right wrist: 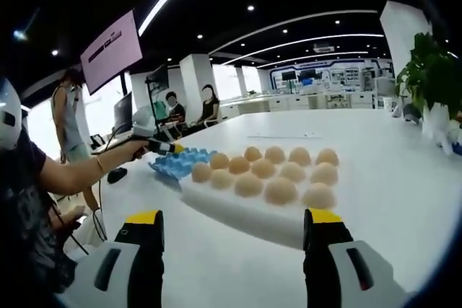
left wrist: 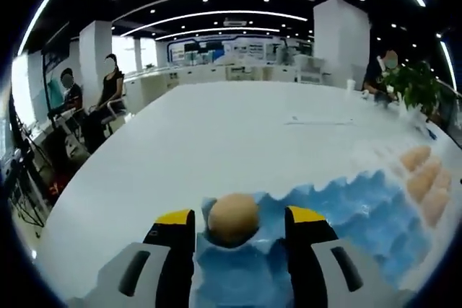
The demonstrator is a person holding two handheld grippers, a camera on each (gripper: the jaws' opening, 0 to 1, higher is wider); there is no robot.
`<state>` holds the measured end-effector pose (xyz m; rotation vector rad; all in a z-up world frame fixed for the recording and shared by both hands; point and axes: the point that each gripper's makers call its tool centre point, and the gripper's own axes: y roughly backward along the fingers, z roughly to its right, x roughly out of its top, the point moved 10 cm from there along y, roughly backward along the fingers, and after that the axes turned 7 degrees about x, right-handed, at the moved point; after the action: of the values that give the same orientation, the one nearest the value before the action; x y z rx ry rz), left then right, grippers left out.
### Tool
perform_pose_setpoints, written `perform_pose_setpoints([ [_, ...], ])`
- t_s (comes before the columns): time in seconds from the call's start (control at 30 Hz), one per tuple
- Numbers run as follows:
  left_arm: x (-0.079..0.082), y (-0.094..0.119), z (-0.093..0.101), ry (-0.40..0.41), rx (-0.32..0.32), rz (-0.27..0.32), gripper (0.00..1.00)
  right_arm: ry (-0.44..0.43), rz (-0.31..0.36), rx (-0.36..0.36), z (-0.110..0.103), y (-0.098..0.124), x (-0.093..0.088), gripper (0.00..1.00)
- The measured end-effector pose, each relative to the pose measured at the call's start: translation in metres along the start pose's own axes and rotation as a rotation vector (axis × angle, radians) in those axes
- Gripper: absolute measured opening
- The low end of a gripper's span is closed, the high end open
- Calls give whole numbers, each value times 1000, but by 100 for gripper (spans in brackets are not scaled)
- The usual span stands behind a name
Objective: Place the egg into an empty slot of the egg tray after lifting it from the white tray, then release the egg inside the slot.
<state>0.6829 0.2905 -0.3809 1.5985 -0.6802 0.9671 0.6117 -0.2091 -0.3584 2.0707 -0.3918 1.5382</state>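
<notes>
A tan egg [left wrist: 232, 219] sits in a corner slot of the blue egg tray [left wrist: 361, 207]. My left gripper [left wrist: 240, 216] is open, with a jaw on either side of the egg and a gap on both sides. The white tray [left wrist: 404, 146], with a row of eggs [left wrist: 426, 174], lies to the right. In the right gripper view the white tray [right wrist: 238, 214] carries several eggs [right wrist: 263, 178], and the blue egg tray [right wrist: 175, 164] lies behind its left end. A person's hand holds the left gripper [right wrist: 162, 147] over that blue tray. My right gripper [right wrist: 232, 225] is open and holds nothing, short of the white tray's near edge.
Everything rests on a long white table [left wrist: 216, 135]. A sheet of paper [left wrist: 317, 119] lies farther along it. A potted plant [right wrist: 433, 77] stands at the right edge. People sit past the table's left side [left wrist: 108, 91], by a stand with a screen [right wrist: 112, 52].
</notes>
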Motion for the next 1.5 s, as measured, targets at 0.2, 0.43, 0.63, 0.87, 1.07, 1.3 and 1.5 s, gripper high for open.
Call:
perform_pose_setpoints([
  [0.2, 1, 2, -4, -21, 4, 39, 56, 1, -2, 7, -3, -3, -1, 82],
  [0.43, 3, 8, -3, -11, -8, 74, 65, -1, -7, 10, -3, -3, -2, 82],
  [0.63, 3, 16, 5, -34, -52, 106, 73, -10, 4, 7, -1, -2, -2, 82],
  [0.87, 3, 19, 11, -35, -63, 142, 93, -9, -1, 11, -3, -1, -3, 82],
  [1.07, 2, 24, 13, -53, -64, 145, 100, -7, 2, 10, -3, 1, -3, 82],
  [1.3, 7, 29, 18, -83, -66, 155, 100, -5, -1, 18, -5, 0, -4, 82],
  [1.5, 12, 35, 25, -33, -109, 182, 100, 4, -4, 26, -6, -1, -1, 82],
])
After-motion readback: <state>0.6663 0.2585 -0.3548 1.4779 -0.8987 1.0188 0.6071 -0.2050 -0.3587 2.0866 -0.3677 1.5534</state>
